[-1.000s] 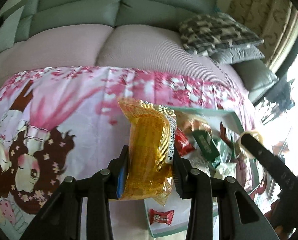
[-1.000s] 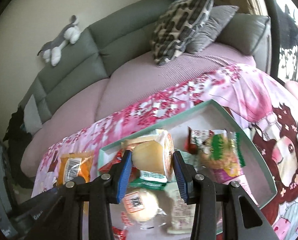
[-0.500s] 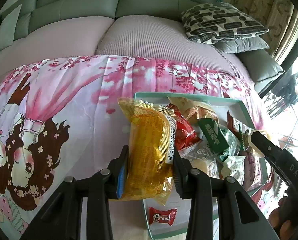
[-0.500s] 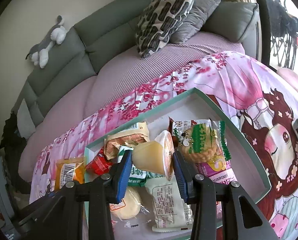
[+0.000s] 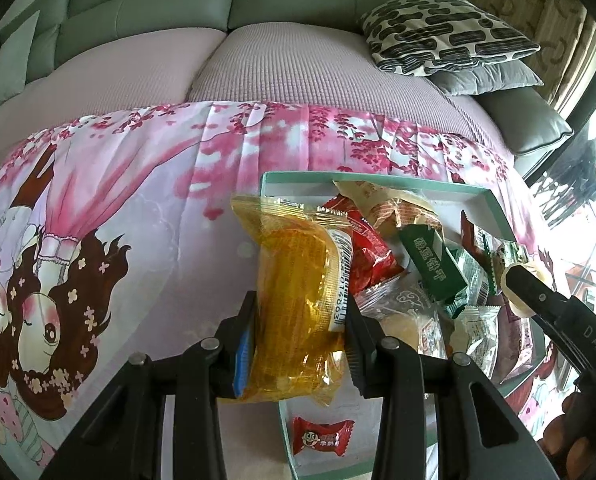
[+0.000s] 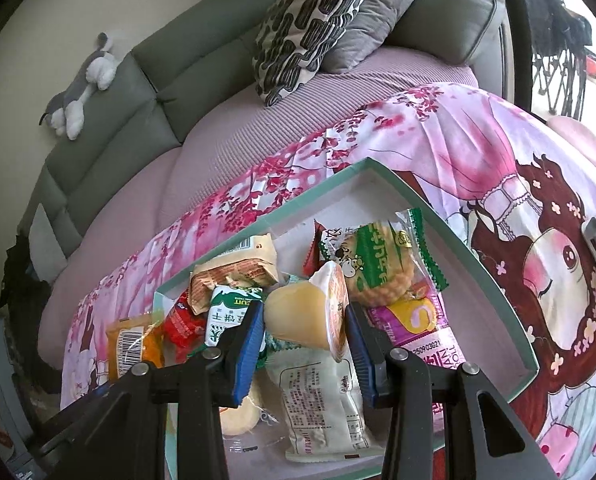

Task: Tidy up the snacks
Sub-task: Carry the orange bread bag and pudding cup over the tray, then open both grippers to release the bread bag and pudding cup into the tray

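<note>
Two snacks are shown held above a green tray (image 6: 494, 280) on a pink printed cloth (image 5: 145, 208). The left gripper (image 5: 300, 340) is clamped on a yellow pack (image 5: 298, 300), which is held upright over the tray's left wall, at about 9 o'clock of the heap. The right gripper (image 6: 304, 336) is closed on a jelly cup (image 6: 302, 316), held on its side above the middle of the tray, its foil lid turned toward 3 o'clock. The tray is already crowded: a red pack (image 5: 370, 252), a dark green pack (image 5: 432, 264) and a round cracker pack (image 6: 382, 268) are seen in it, and a red candy (image 5: 322, 436) lies at its 6 o'clock end. The bare floor is seen mainly toward 12 and 3 o'clock in the right view. The step is judged to be placing. Each item is best lowered until it rests on something before the jaws are opened; the cup is best set lid-up, since it may roll. One hand is best released at a time, so that the grippers are kept apart.
</note>
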Motion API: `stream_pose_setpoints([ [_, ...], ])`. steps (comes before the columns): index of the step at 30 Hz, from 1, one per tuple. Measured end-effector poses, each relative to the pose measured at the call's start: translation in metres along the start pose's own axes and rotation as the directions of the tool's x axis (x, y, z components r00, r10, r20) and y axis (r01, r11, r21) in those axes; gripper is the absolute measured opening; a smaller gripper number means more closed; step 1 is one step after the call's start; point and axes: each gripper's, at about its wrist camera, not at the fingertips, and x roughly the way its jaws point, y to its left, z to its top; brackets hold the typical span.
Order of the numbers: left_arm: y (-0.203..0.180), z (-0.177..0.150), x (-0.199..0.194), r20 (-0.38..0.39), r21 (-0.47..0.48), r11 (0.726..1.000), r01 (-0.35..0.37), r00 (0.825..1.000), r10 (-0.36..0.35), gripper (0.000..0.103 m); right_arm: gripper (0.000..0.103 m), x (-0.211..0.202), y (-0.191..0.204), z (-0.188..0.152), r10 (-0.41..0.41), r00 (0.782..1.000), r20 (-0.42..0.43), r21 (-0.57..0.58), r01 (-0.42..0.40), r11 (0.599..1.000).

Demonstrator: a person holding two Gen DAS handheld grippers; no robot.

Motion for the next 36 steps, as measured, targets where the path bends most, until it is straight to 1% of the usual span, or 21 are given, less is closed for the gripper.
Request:
stream_pose_setpoints([
  [7,-0.011,0.000,-0.001,0.000,0.032,0.999,0.024,1.000,-0.024,0.040,0.044,0.001,-0.003,-0.001,-0.003,1.000,-0.003,0.008,0.003,1.000],
  [13,-0.022,-0.005,0.013,-0.038,0.049,0.998,0.040,0.999,-0.039,0.040,0.044,0.004,-0.002,-0.002,0.004,1.000,-0.007,0.008,-0.004,1.000],
  [20,-0.033,-0.008,0.020,-0.030,0.086,0.996,0.023,0.999,-0.020,0.040,0.044,0.008,0.001,-0.002,0.006,1.000,-0.014,-0.007,-0.006,1.000],
  [27,-0.032,-0.008,0.025,-0.028,0.087,0.996,0.024,0.999,-0.022,0.041,0.044,0.024,0.006,-0.005,0.014,0.999,-0.034,-0.037,-0.016,0.999],
  [36,-0.030,-0.008,0.029,-0.028,0.081,0.997,0.015,1.000,-0.013,0.042,0.044,0.028,0.016,-0.005,-0.032,0.999,-0.014,-0.103,0.030,0.994],
])
